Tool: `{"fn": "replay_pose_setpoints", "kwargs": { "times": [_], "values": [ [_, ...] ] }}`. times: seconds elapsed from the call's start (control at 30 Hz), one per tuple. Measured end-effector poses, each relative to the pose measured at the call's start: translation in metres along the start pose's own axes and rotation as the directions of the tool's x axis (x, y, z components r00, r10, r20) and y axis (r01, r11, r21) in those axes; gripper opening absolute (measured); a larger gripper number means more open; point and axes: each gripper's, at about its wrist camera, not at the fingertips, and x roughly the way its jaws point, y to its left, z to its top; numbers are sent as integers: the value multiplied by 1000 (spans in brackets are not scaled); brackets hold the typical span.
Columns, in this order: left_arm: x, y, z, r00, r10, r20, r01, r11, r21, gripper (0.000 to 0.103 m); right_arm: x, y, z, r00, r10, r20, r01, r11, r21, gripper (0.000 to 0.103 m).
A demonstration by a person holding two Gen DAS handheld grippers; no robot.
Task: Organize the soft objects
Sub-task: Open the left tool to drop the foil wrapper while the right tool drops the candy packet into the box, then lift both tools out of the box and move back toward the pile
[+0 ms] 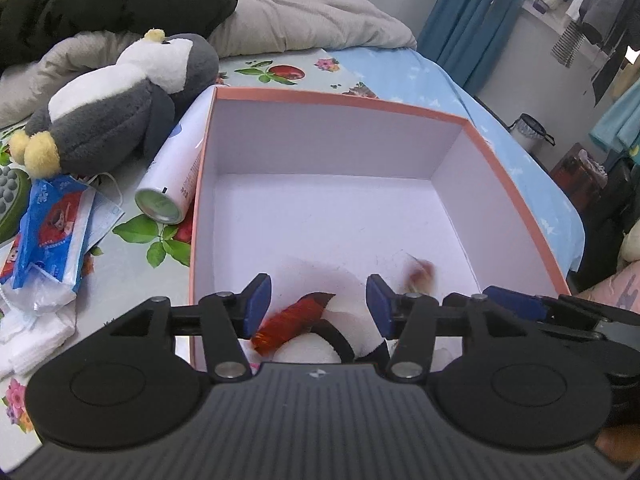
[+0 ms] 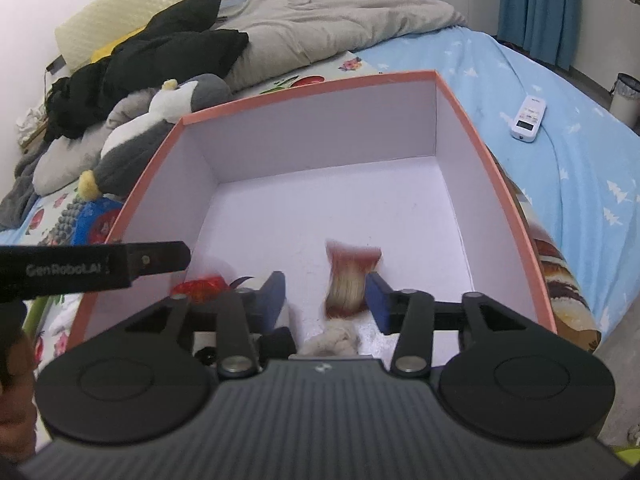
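An open pink-rimmed box (image 1: 340,98) with a white inside stands on the bed; it also shows in the right wrist view (image 2: 304,84). My left gripper (image 1: 319,306) is open over its near end, above a white soft toy with a red-orange part (image 1: 294,316). My right gripper (image 2: 326,300) is open over the same end, with a blurred red-and-cream rope toy (image 2: 350,280) between its fingers, apparently loose. That toy shows blurred in the left wrist view (image 1: 418,274). A grey-and-white plush penguin (image 1: 120,104) lies outside the box on the left.
A white spray can (image 1: 176,172) lies against the box's left wall. A blue tissue pack (image 1: 52,228) and white cloths lie further left. Black clothes (image 2: 160,60) and a grey duvet (image 2: 340,12) are behind. A white remote (image 2: 529,118) lies on the blue sheet.
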Motion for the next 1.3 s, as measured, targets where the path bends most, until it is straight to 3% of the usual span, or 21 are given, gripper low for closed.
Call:
{"fn": "replay_pose_setpoints", "kwargs": {
  "times": [0.27, 0.6, 1.0, 1.3],
  "values": [
    [-22, -4, -2, 999, -12, 38, 11, 1000, 20, 59, -17, 6, 1, 999, 0, 34, 0, 1000, -6, 48],
    [-89, -4, -20, 992, -27, 124, 23, 999, 33, 59, -67, 29, -8, 993, 28, 112, -26, 999, -24, 48],
    [-178, 2, -60, 971, -40, 237, 33, 999, 30, 59, -133, 63, -36, 976, 53, 212, -40, 997, -64, 48],
    [-234, 10, -93, 954, 1, 301, -9, 1000, 25, 59, -170, 83, -56, 968, 89, 236, -60, 990, -131, 48]
  ]
}}
